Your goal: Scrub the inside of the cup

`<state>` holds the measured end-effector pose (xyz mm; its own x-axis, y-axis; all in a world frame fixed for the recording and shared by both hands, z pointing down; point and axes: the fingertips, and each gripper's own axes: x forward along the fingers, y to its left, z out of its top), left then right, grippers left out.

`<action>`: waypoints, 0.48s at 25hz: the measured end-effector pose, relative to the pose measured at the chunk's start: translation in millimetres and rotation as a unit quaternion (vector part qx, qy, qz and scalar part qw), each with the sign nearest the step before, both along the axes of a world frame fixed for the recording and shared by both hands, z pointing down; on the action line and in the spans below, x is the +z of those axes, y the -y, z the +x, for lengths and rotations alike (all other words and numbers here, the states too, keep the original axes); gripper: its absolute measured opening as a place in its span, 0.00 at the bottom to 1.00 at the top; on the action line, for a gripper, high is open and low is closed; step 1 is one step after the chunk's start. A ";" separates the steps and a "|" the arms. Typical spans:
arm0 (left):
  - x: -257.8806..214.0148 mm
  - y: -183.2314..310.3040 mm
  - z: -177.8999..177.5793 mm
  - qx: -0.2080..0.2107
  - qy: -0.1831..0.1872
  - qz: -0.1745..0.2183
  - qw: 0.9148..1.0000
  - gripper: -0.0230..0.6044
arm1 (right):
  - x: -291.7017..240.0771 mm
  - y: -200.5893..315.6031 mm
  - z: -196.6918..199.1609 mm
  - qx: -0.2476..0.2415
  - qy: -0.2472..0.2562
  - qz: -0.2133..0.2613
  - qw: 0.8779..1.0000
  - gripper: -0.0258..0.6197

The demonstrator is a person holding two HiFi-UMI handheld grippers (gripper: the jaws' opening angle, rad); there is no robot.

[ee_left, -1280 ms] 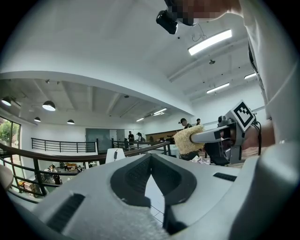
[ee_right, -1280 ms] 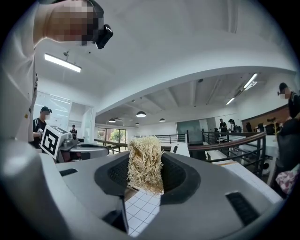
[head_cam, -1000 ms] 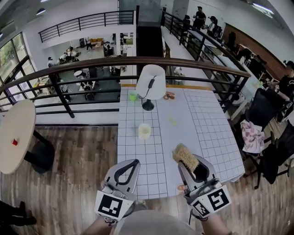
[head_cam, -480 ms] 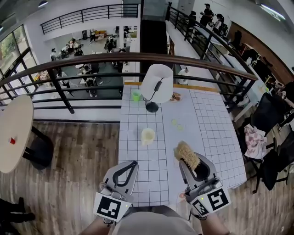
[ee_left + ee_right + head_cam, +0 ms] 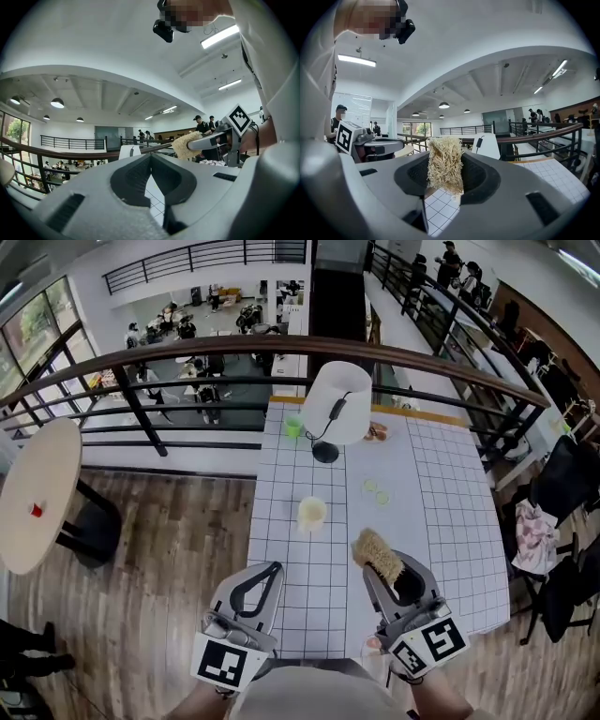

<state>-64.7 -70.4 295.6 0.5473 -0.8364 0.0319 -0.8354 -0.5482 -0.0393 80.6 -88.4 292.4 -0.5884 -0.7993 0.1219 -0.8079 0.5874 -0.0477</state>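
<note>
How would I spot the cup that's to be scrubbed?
On the white gridded table, find the white-shaded lamp at the far end. On the near side of the lamp stands the cup, alone: pale yellow, unlike the small bright green cup beside the lamp.

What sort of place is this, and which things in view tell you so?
Probably an indoor mezzanine in an open-plan workplace: a curved railing overlooks a lower floor with people on it, and a white gridded table with a lamp stands beside the railing.
</note>
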 end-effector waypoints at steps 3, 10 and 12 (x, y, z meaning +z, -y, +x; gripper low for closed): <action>5.3 3.2 0.1 -0.005 0.010 -0.006 1.000 0.06 | 8.1 1.1 6.8 -0.004 -0.005 -0.013 1.000 0.27; 10.2 10.8 12.5 0.032 0.006 0.014 0.999 0.06 | 18.1 16.5 11.6 -0.035 -0.007 -0.030 0.999 0.27; 16.6 16.7 13.9 0.037 0.007 0.008 0.999 0.06 | 18.5 22.6 9.1 -0.045 -0.017 -0.028 0.998 0.27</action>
<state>-50.8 -87.2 312.1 0.6067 -0.7944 0.0277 -0.7923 -0.6072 -0.0604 89.7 -111.0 310.9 -0.6518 -0.7352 0.1861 -0.7541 0.6544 -0.0560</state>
